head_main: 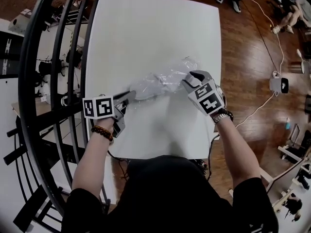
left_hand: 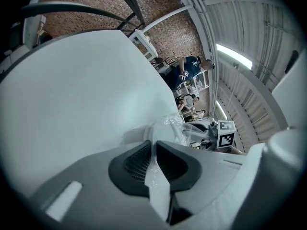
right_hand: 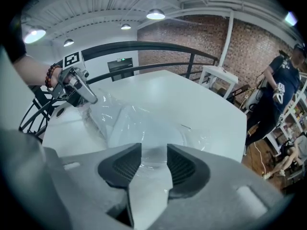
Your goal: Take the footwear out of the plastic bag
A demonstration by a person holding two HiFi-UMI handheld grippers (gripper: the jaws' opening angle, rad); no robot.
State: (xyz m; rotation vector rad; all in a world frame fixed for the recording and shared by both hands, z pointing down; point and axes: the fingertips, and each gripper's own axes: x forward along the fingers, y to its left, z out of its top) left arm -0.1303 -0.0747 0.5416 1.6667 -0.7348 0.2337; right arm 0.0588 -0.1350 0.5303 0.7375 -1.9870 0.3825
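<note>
A clear, crinkled plastic bag [head_main: 163, 81] lies across the middle of the white table [head_main: 146, 28], stretched between my two grippers. Through the film I see a pale, flat white shape [right_hand: 144, 128], apparently the footwear; its outline is unclear. My left gripper [head_main: 132, 97] is at the bag's left end, with its jaws nearly together and pinching a thin strip of film [left_hand: 154, 169]. My right gripper [head_main: 187, 83] is at the bag's right end. Its jaws stand wider, and the bag's bulkier end [right_hand: 152, 152] fills the gap between the pads.
A black curved railing [head_main: 53, 81] runs close along the table's left side. Wooden floor [head_main: 248, 57] with cables and a small white device [head_main: 279, 84] lies to the right. People stand far off by a brick wall [left_hand: 189, 68]. The table's near edge is by my body.
</note>
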